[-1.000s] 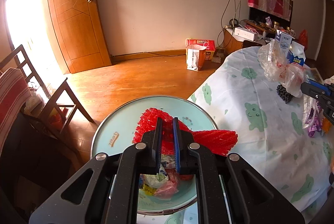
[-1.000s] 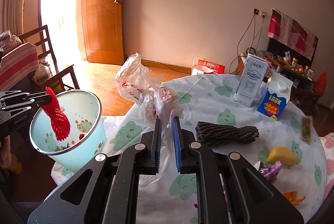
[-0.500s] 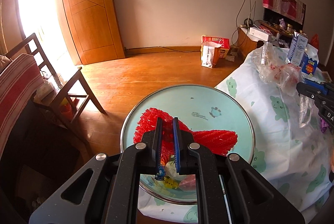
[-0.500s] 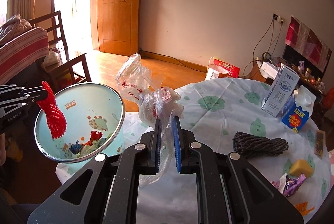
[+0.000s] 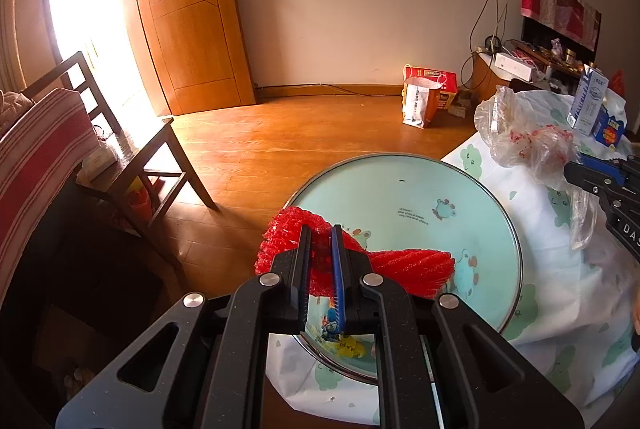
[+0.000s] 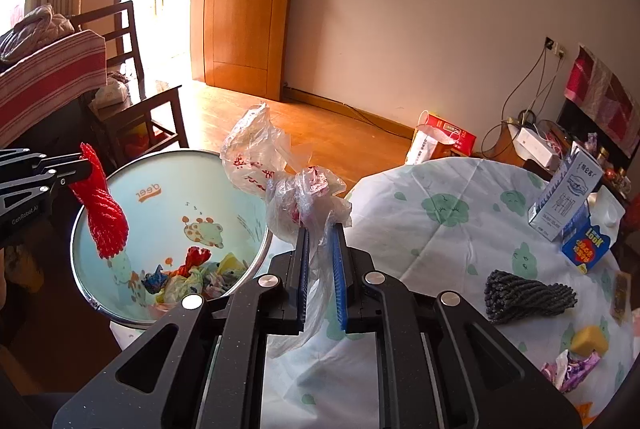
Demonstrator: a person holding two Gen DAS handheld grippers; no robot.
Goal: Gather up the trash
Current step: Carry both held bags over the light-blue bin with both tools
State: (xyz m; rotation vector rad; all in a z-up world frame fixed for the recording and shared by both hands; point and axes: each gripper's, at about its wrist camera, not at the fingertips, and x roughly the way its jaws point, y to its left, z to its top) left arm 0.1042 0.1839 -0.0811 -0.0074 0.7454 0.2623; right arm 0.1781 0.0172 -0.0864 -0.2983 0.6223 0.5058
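My left gripper (image 5: 320,229) is shut on a red foam net (image 5: 404,269) and holds it over the near rim of the pale blue trash bin (image 5: 448,185). The right wrist view shows the net (image 6: 104,221) hanging above the bin (image 6: 160,193), which holds several wrappers. My right gripper (image 6: 320,229) is shut on a crumpled clear plastic bag (image 6: 276,169), held up at the bin's right rim, beside the table edge. The bag also shows in the left wrist view (image 5: 520,137).
The round table (image 6: 448,213) has a white cloth with green clouds. On it lie a black foam net (image 6: 528,297), two cartons (image 6: 568,197), a yellow sponge (image 6: 588,341) and wrappers (image 6: 568,369). A wooden chair (image 5: 132,157) stands left of the bin.
Both grippers have moved left towards the bin with their loads. The bin now fills more of both views and the plastic bag is nearer its rim.
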